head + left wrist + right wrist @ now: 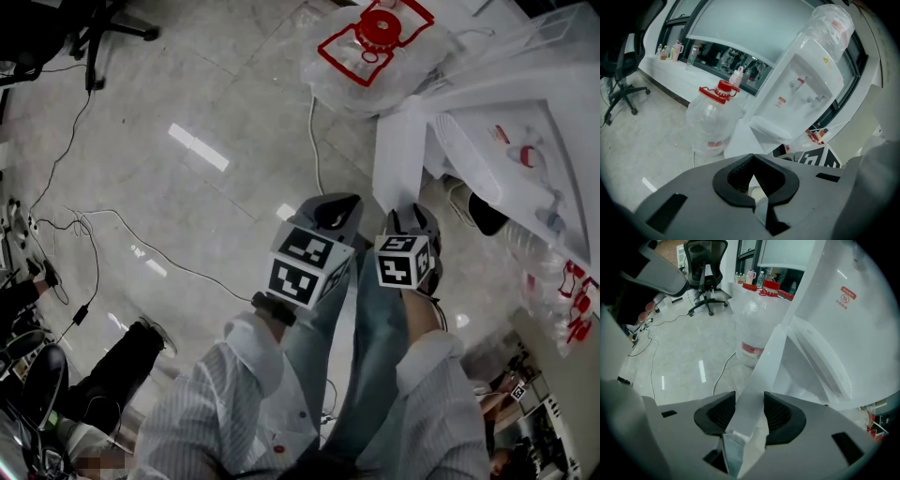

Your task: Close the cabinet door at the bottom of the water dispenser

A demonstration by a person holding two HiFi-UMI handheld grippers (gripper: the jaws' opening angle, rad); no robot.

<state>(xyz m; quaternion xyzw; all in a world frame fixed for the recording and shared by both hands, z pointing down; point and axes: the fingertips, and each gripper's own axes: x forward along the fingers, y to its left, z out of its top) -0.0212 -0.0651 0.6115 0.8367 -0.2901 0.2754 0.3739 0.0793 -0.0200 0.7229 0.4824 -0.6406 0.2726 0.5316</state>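
Between the fingers (777, 412) of the right gripper (750, 411): free edge of the cabinet door (761, 376), pinched from both sides, pads against the white panel. Nothing in the left gripper (753, 163); fingers (736, 171) pressed together at the tips, only a small gap behind them. Sits just beside the right one, clear of the door.

Step in hand, by the look of it: grasp made, swing not yet done. Door open, standing out from the base of the water dispenser (843, 329), with the cabinet opening (806, 366) exposed to its right in the right gripper view.

Next move, as a guess: carry the edge in an arc toward the dispenser body, following the hinge rather than shoving straight. Probably needs letting go, or switching to a push on the outer face, before the fingers get trapped between door and frame. Hinge itself not readable here.

Pose, from the head view: both forearms in striped sleeves (234, 370) stretched forward and down, grippers side by side, marker cubes (305, 262) facing up.

Further out: water jug (754, 329) with red cap (771, 287) on the floor (679, 348) beyond the door, cable (719, 376) running past it. Office chair (707, 268) well apart at the back.
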